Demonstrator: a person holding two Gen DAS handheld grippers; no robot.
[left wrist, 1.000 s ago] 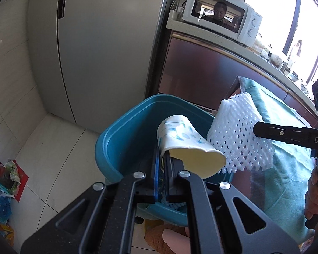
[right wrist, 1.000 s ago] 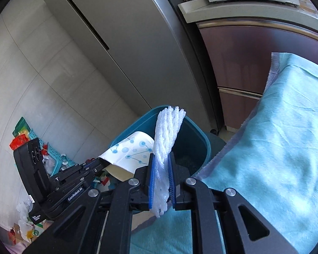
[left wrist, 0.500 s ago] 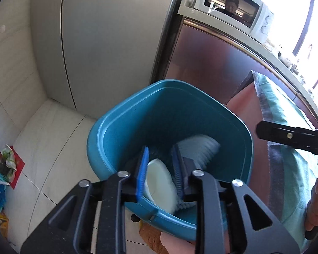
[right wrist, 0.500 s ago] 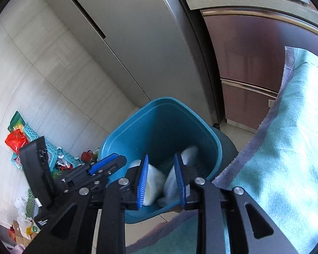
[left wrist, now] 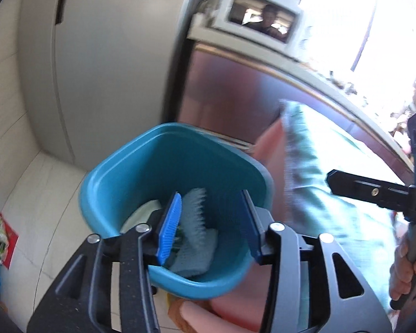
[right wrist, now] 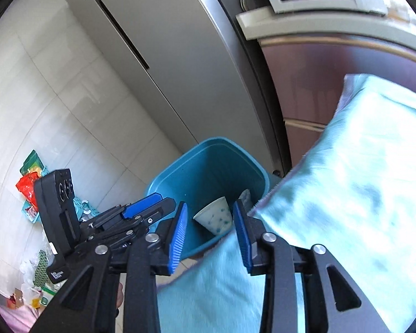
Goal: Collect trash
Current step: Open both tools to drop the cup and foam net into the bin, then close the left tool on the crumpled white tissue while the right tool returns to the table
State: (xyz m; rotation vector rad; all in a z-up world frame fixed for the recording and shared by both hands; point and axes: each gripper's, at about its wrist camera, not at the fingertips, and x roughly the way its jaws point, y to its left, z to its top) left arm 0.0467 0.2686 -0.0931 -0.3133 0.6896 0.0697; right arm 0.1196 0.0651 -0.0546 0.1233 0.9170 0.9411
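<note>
Both grippers, left [left wrist: 212,223] and right [right wrist: 210,227], jaws spread, empty over bin [right wrist: 180,172]; cup [right wrist: 215,219] and foam net [left wrist: 195,213] inside look light, crushable, best pinched at rims.

The left gripper [left wrist: 210,222] hangs with jaws spread above a teal bin [left wrist: 105,194] holding white foam netting [left wrist: 197,222] and a paper cup [left wrist: 144,213], right gripper [left wrist: 374,191] at far right.
</note>
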